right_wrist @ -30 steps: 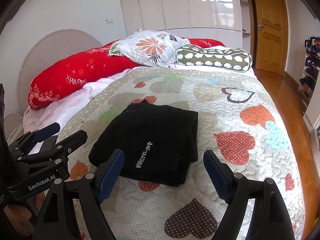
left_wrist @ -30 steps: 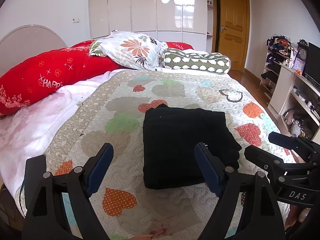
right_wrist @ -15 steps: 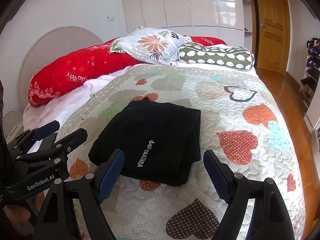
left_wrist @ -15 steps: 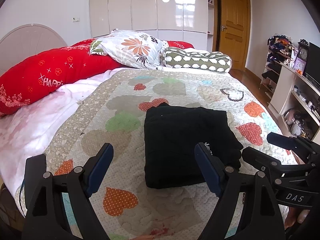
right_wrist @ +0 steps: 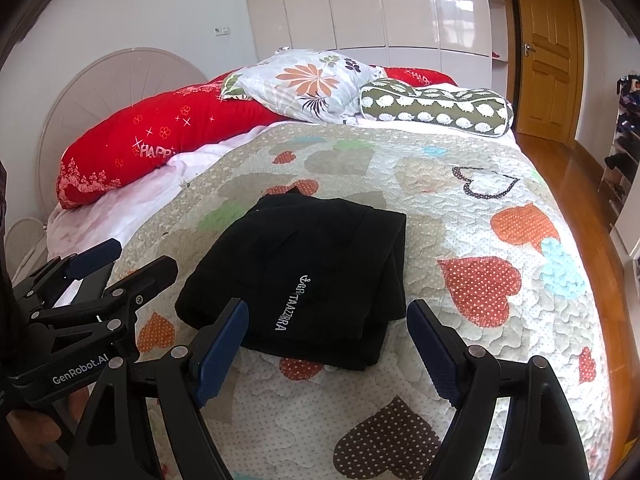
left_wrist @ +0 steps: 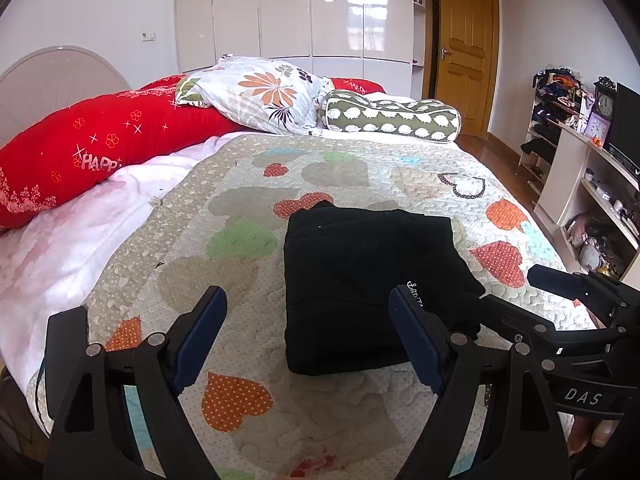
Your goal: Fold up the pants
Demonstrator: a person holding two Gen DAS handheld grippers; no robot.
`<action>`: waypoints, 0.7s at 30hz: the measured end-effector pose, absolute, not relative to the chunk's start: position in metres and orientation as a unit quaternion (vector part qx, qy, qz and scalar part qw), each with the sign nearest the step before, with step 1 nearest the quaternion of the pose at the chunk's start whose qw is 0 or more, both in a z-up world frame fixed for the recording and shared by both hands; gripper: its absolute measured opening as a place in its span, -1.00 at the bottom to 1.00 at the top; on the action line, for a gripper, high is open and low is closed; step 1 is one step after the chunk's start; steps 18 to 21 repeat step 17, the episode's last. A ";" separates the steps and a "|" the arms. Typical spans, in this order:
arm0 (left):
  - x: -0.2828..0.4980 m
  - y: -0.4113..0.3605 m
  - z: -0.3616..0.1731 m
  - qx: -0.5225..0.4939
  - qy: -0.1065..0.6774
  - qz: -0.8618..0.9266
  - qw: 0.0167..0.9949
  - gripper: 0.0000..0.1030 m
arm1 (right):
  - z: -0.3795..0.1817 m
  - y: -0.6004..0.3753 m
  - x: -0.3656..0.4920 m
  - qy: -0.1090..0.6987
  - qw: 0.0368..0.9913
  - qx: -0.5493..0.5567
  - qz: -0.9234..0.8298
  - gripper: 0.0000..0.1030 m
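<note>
Black pants (left_wrist: 360, 280) lie folded into a compact rectangle on the heart-patterned quilt (left_wrist: 240, 208); in the right wrist view the pants (right_wrist: 304, 268) show white lettering on top. My left gripper (left_wrist: 306, 322) is open and empty, held above the near edge of the pants. My right gripper (right_wrist: 326, 338) is open and empty, also just short of the near edge. Each gripper shows in the other's view: the right one (left_wrist: 516, 300) at the right, the left one (right_wrist: 132, 258) at the left.
A red bolster (left_wrist: 100, 148), a floral pillow (left_wrist: 264, 96) and a green patterned bolster (left_wrist: 392, 118) lie at the head of the bed. White shelves (left_wrist: 580, 184) with clutter stand to the right. A wooden door (left_wrist: 464, 52) is at the back.
Both grippers have drawn back and up slightly from the folded pants. The pants have not moved.
</note>
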State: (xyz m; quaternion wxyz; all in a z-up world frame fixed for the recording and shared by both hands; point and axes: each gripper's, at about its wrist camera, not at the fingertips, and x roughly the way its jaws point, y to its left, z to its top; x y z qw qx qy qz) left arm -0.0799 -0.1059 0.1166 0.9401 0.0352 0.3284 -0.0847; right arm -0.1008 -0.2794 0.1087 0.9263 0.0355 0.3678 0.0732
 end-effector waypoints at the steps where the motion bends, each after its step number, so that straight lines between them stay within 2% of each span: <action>1: -0.080 -0.105 0.117 0.035 0.329 -0.085 0.940 0.62 | 0.109 -0.279 -0.101 0.368 0.926 0.035 0.073 0.61; 21: -0.082 -0.105 0.115 0.029 0.332 -0.091 0.938 0.62 | 0.104 -0.279 -0.099 0.375 0.924 0.033 0.073 0.61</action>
